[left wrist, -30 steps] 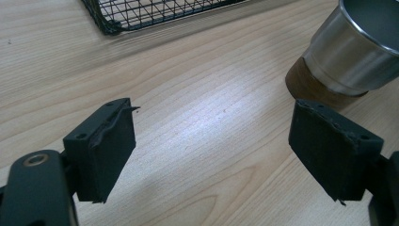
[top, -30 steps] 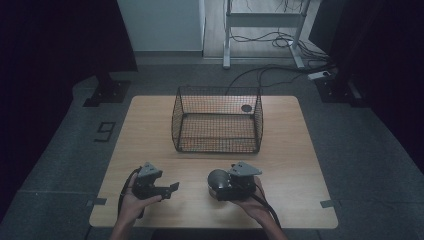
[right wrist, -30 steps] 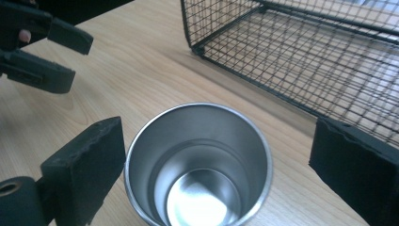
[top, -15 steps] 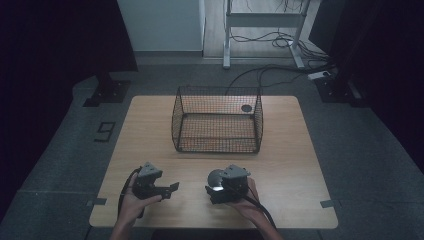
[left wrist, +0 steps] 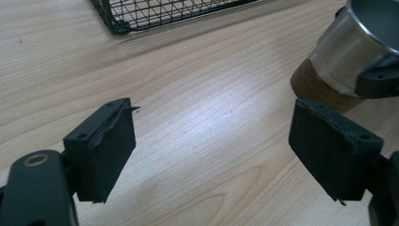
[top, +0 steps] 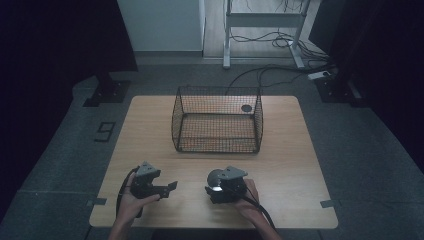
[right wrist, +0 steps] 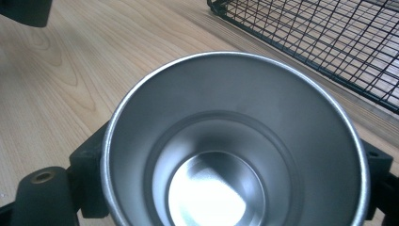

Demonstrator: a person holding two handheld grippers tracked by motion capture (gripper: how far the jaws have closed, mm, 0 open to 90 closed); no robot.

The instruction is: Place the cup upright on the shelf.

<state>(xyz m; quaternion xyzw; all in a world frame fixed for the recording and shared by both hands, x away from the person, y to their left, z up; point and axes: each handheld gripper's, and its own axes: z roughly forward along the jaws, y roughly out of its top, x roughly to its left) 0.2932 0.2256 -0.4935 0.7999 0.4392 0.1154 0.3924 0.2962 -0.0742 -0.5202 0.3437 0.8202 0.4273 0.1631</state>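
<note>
A steel cup with a brown wooden base is near the table's front edge, right of centre. My right gripper is shut on it, a jaw on either side of its wall. In the right gripper view I look straight into the empty cup, gripped by my right gripper. My left gripper rests low at the front left, open, with nothing between its pads. In the left gripper view, bare wood lies inside my left gripper and the cup sits just beyond the right pad.
A black wire basket stands mid-table, open at the top and seemingly empty, with a dark round spot seen through its back right corner. Its corner lies ahead of the left gripper. Bare tabletop spreads to the right.
My right gripper has shifted slightly to the left with the cup in it. The left gripper has stayed where it was.
</note>
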